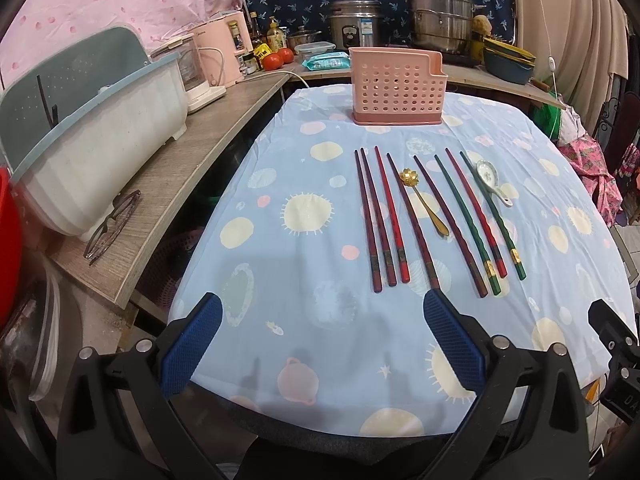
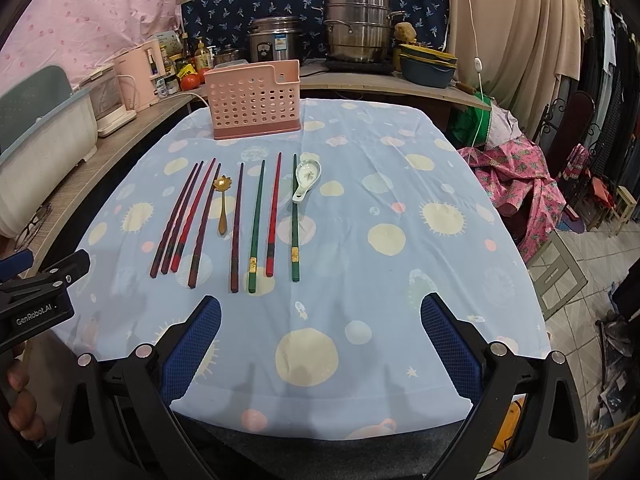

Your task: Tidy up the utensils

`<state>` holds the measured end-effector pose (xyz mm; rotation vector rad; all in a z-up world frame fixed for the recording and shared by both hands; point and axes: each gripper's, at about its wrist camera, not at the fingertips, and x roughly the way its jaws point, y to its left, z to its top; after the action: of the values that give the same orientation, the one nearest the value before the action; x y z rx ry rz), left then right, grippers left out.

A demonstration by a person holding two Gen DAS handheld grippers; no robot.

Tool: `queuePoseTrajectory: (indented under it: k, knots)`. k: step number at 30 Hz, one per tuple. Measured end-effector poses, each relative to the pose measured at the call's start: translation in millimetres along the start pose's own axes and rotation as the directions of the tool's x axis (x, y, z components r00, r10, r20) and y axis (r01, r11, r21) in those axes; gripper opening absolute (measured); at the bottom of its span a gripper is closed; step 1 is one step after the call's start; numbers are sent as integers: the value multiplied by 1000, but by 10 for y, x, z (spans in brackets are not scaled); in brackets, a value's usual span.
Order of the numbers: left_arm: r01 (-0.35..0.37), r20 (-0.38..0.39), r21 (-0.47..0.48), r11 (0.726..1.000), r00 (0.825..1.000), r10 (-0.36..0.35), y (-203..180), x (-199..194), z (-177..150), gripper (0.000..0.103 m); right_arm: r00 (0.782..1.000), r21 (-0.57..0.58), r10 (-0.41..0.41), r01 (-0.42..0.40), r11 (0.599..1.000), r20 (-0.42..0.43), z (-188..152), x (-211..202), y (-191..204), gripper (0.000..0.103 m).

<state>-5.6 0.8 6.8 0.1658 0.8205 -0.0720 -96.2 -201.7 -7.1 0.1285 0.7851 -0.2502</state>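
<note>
on left hand-held gripper [image 2: 52,276] body: "genrobot.ai"; both hand-held grippers spread, right [image 2: 320,320] incl.

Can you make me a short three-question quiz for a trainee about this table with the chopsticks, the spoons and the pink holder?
1. True or false: the pink utensil holder already has chopsticks standing in it.
2. Which spoon lies among the chopsticks, with sticks on both its sides? A) gold flower-shaped spoon B) white ceramic spoon
3. Fill in: both the left gripper and the right gripper are ____ and hold nothing.

Key
1. False. All the chopsticks lie flat on the blue tablecloth.
2. A.
3. Open.
</note>
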Motion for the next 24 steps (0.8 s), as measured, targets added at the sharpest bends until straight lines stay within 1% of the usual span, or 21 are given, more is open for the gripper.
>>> queuePoseTrajectory:
  k: [24]
  knots:
    - [2, -6, -1, 1000, 1000, -2, -15, 13, -46, 96, 1000, 1, 3, -3, 1000, 0, -12, 0, -6, 96]
